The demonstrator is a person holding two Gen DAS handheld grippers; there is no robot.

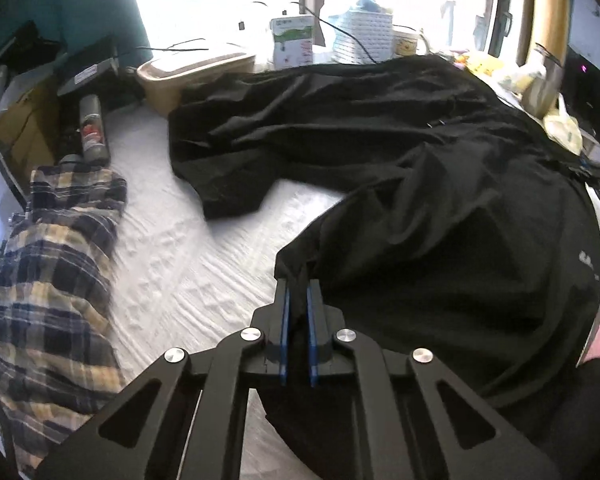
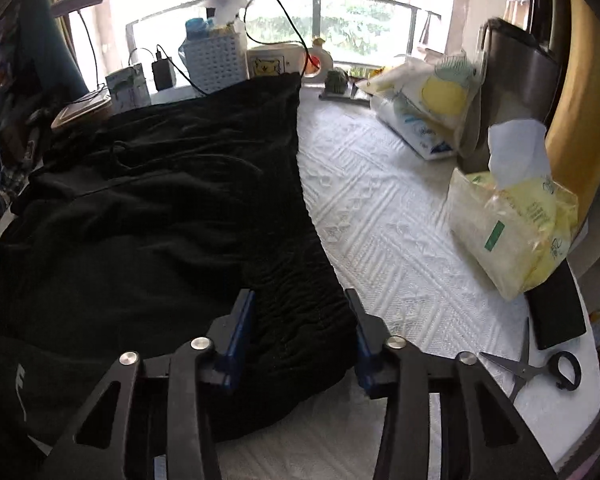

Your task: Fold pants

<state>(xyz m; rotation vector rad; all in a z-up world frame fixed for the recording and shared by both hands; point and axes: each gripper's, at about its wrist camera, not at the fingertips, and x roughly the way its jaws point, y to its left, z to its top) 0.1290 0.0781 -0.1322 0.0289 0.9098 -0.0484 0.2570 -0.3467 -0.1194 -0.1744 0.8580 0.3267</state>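
My left gripper [image 1: 298, 292] pinches a thin edge of the black pants [image 1: 400, 168] spread on the white desk [image 1: 172, 264]; my right gripper [image 2: 300, 308] straddles the bunched waistband [image 2: 300, 312], jaws apart. Lifting now, the right side could slip free.

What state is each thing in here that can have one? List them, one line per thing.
Black pants: unfolded, spread rumpled across the white cover.
Left gripper: jaws shut on a pants edge.
Right gripper: jaws either side of the gathered waistband; contact cannot be told.
Plaid garment: lying crumpled beside the pants.
Scissors: closed, flat on the cover.
Tissue pack: open, one tissue sticking up.
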